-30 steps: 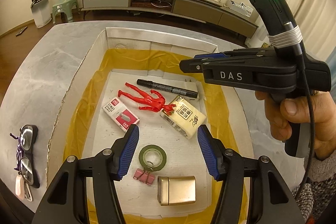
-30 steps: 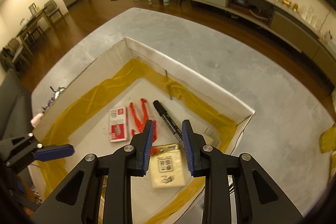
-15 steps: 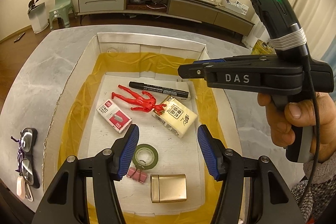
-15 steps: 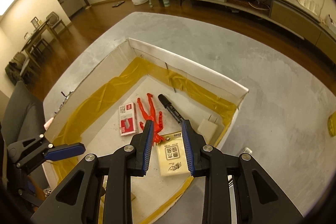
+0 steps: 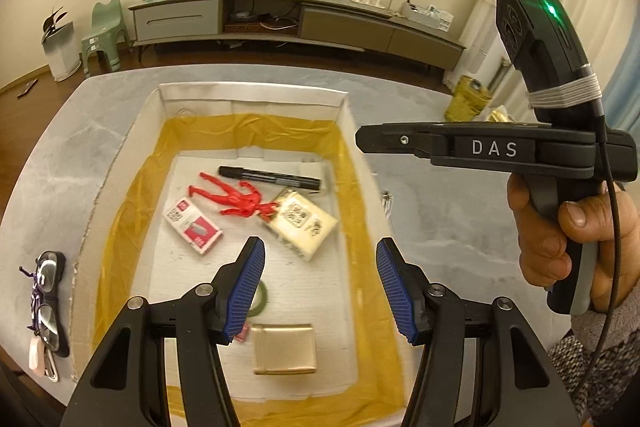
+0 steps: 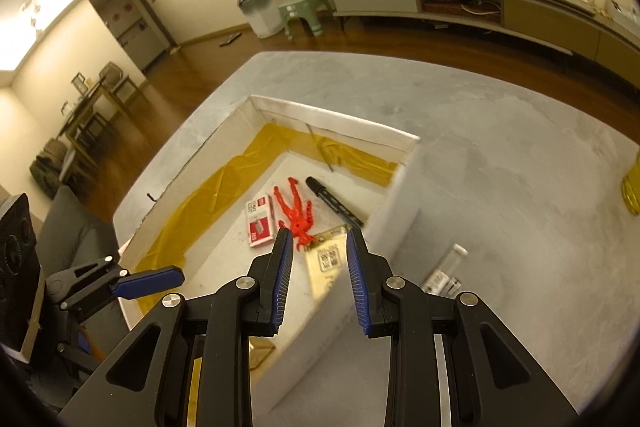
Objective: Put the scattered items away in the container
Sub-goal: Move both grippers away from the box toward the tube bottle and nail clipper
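A white cardboard box [image 5: 248,95] lined with yellow tape holds a red toy figure [image 5: 236,197], a black marker [image 5: 272,177], a red-and-white staple box [image 5: 194,225], a cream packet [image 5: 304,223], a green tape roll [image 5: 260,301], a pink clip [image 5: 242,335] and a gold tin [image 5: 284,349]. My left gripper [image 5: 320,283] hangs open and empty above the box's near end. My right gripper [image 6: 318,275] is open and empty over the box's [image 6: 332,115] right wall. Glasses [image 5: 44,291] lie on the grey table left of the box. A small clear tube [image 6: 446,271] lies outside the right wall.
A hand [image 5: 560,247] holds the right gripper's handle at the right of the left wrist view. The grey table top [image 6: 500,167] spreads wide to the right of the box. A yellow object [image 6: 632,187] sits at its far right edge. A low TV cabinet [image 5: 280,19] stands behind.
Both grippers have drawn back and up from the box, so it looks smaller. The right gripper has shifted right, from over the cream packet to over the right wall. Items inside stayed put.
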